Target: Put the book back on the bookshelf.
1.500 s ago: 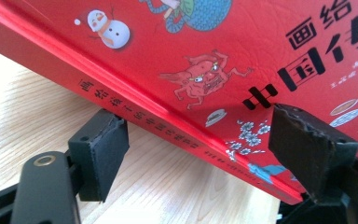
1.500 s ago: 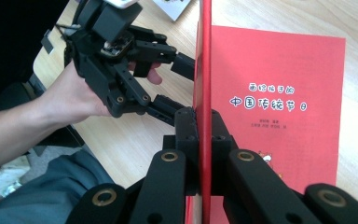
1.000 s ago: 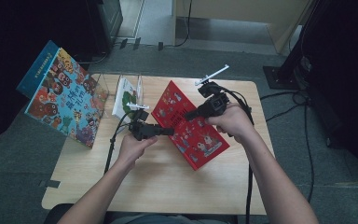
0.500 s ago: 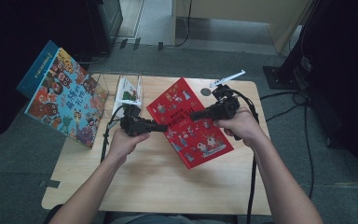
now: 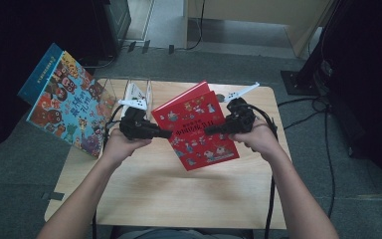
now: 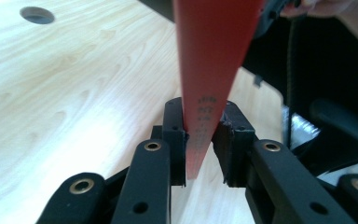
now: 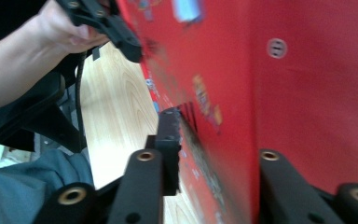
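The red book (image 5: 196, 127) hangs tilted above the worktop (image 5: 144, 199) at frame centre. The left gripper (image 5: 168, 133) has just been closing and pinches its edge; the right gripper (image 5: 209, 131) has been opening, probably loosening, with the cover between its jaws. A stiff, light, glossy cover: grip near the spine.

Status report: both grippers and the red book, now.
Left gripper closing on red book, spine edge between jaws. Right gripper opening, book edge still between jaws. Book lifted, tilted over table. Nothing obstructing.

red book (image 5: 196, 128): yellow signs across the cover, too small to read | spine (image 6: 204, 126): small print, too blurry to read | blue book (image 5: 68, 102): big yellow signs, can't be read
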`<action>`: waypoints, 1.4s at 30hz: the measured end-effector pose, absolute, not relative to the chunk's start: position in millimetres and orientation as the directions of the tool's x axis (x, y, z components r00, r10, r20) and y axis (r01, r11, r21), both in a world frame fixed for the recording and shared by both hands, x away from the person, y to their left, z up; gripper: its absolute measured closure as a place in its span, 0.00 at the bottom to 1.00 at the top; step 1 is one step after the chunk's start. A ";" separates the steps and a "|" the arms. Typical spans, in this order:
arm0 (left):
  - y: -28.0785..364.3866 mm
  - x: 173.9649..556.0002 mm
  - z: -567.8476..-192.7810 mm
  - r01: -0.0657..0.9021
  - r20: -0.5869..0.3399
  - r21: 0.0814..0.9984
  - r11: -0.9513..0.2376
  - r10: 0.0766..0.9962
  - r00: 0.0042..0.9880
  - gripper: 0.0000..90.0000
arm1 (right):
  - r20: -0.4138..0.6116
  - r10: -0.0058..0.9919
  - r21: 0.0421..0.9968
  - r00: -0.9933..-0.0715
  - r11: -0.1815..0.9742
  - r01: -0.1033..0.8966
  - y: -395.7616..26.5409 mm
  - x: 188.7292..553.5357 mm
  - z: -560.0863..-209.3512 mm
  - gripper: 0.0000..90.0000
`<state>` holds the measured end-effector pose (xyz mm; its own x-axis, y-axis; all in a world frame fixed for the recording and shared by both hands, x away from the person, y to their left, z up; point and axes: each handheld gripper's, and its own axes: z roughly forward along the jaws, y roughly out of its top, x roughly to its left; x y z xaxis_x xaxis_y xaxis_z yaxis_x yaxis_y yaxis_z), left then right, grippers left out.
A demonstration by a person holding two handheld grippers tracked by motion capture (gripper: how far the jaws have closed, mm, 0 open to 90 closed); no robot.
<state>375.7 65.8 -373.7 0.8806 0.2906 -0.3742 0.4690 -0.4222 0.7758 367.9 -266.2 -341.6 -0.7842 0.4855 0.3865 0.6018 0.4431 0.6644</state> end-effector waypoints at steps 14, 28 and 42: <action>58.8 368.1 -345.1 0.385 -0.261 0.770 -0.509 0.300 0.918 0.89 | 0.341 0.548 0.731 -0.764 0.355 0.582 -276.9 367.7 -336.8 0.59; 57.8 368.1 -336.9 0.338 -0.186 0.747 -0.572 0.308 0.933 0.87 | 0.301 0.539 0.749 -0.787 0.377 0.545 -266.6 371.3 -329.8 0.60; 60.6 368.6 -341.7 0.333 -0.172 0.695 -0.637 0.302 0.938 0.85 | 0.300 0.463 0.754 -0.834 0.420 0.504 -256.9 371.0 -329.5 0.68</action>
<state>368.6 60.6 -341.7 0.9375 0.3022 -0.1724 0.3333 -0.6373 0.6948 371.0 -256.9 -329.5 -0.8341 0.4630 0.2998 0.5044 0.4202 0.7543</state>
